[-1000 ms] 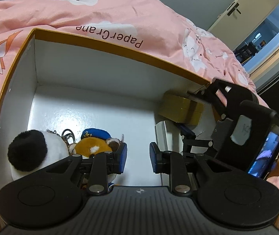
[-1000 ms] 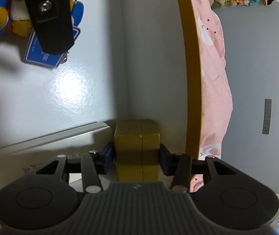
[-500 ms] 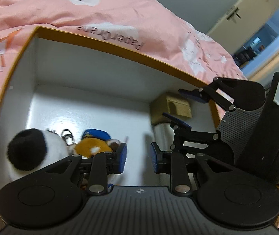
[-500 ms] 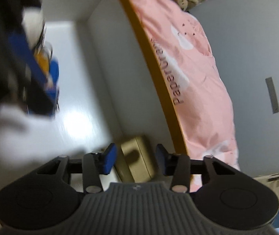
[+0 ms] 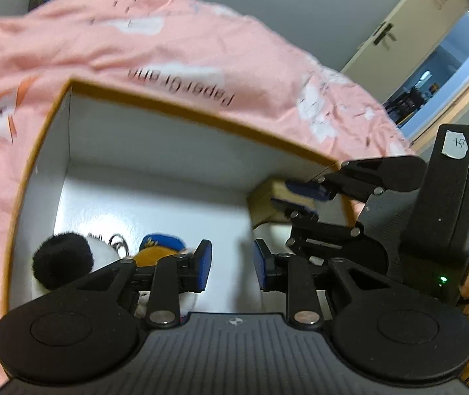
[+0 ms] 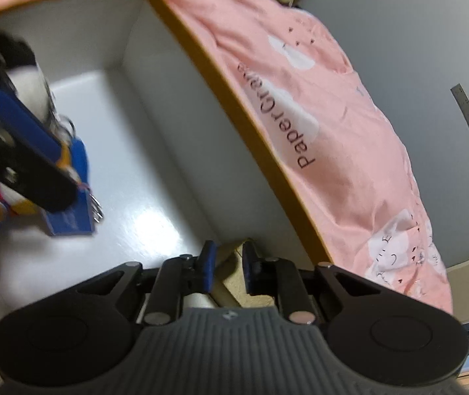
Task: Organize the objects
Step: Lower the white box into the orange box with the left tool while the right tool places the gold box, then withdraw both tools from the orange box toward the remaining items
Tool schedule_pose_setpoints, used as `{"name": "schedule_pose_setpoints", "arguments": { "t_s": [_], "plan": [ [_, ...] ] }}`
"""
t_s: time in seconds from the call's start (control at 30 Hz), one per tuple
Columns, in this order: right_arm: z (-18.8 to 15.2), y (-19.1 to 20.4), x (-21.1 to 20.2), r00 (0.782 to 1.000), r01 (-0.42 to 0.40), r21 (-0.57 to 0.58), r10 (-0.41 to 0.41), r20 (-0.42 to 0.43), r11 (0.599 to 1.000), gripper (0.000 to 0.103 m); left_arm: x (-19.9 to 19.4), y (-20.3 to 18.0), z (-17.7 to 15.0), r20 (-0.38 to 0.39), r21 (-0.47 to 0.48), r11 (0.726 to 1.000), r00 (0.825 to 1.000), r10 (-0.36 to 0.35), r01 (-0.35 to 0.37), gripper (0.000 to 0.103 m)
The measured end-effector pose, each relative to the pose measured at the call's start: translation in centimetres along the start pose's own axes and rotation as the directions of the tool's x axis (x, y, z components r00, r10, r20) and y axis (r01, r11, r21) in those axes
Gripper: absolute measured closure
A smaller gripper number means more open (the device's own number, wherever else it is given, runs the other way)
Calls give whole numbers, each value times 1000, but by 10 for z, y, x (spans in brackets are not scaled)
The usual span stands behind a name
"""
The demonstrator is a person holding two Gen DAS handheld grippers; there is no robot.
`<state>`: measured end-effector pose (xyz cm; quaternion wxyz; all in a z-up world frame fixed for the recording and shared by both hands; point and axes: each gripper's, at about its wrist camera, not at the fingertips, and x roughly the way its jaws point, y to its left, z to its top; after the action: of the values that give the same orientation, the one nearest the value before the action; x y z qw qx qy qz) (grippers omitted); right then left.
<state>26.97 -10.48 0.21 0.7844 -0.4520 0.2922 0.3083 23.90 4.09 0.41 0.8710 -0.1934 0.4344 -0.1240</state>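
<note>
A white box with an orange rim [image 5: 181, 112] lies on a pink quilt. A small tan carton [image 5: 262, 199] stands in its far right corner; it also shows in the right wrist view [image 6: 231, 279]. My right gripper [image 6: 228, 268] is open and empty, above and behind the carton; it shows in the left wrist view [image 5: 303, 196]. My left gripper [image 5: 229, 265] is open and empty over the box floor. A panda plush [image 5: 65, 260] and a blue-capped plush keychain [image 5: 158, 248] lie at the near left.
The pink quilt [image 5: 175, 42] surrounds the box. A blue card [image 6: 69, 220] hangs from the keychain. A white flat item [image 5: 267, 233] lies under the carton. A cupboard and an open doorway [image 5: 432, 75] are at the far right.
My right gripper has let go of the tan carton in the corner, drawn back and up, and narrowed its fingers. My left gripper has lifted slightly.
</note>
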Motion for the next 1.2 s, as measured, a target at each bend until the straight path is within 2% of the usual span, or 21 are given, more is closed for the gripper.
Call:
{"name": "schedule_pose_setpoints", "arguments": {
  "t_s": [0.17,0.2,0.23,0.3,0.47,0.57,0.7,0.8,0.87,1.0,1.13,1.2],
  "plan": [
    [-6,-1,-60,994,-40,148,24,110,988,85,-47,-20,-12,104,82,997,995,-8,0,73],
    [-10,0,-75,990,-48,184,22,138,982,82,-56,-23,-16,120,94,996,993,-5,-6,73],
    [-16,1,-91,986,-53,230,14,168,972,74,-65,-27,-21,132,107,994,991,-1,-13,73],
    [-29,6,-121,977,-73,303,8,211,950,63,-80,-33,-32,139,134,991,990,7,-26,73],
    [-70,20,-175,958,-134,464,-6,288,876,53,-101,-46,-64,104,196,980,994,14,-34,73],
    [-96,29,-186,965,-154,562,1,263,813,49,-99,-45,-83,67,194,980,997,22,-35,73],
    [-128,50,-190,974,-208,650,98,202,730,50,-85,-38,-108,-45,168,986,999,13,-5,73],
    [-148,71,-186,975,-221,696,168,145,683,50,-63,-31,-122,-191,145,989,982,-1,29,73],
    [-158,85,-181,974,-212,721,207,96,660,50,-51,-28,-131,-250,102,994,968,-20,46,73],
    [-177,105,-183,968,-180,742,249,17,646,51,-35,-39,-145,-311,78,991,947,-77,106,73],
    [-188,114,-186,966,-171,726,258,-10,666,51,-18,-49,-152,-356,89,991,932,-63,101,69],
    [-192,115,-185,963,-184,726,268,-1,663,52,-12,-50,-156,-371,81,991,926,-67,103,69]
  ]
}}
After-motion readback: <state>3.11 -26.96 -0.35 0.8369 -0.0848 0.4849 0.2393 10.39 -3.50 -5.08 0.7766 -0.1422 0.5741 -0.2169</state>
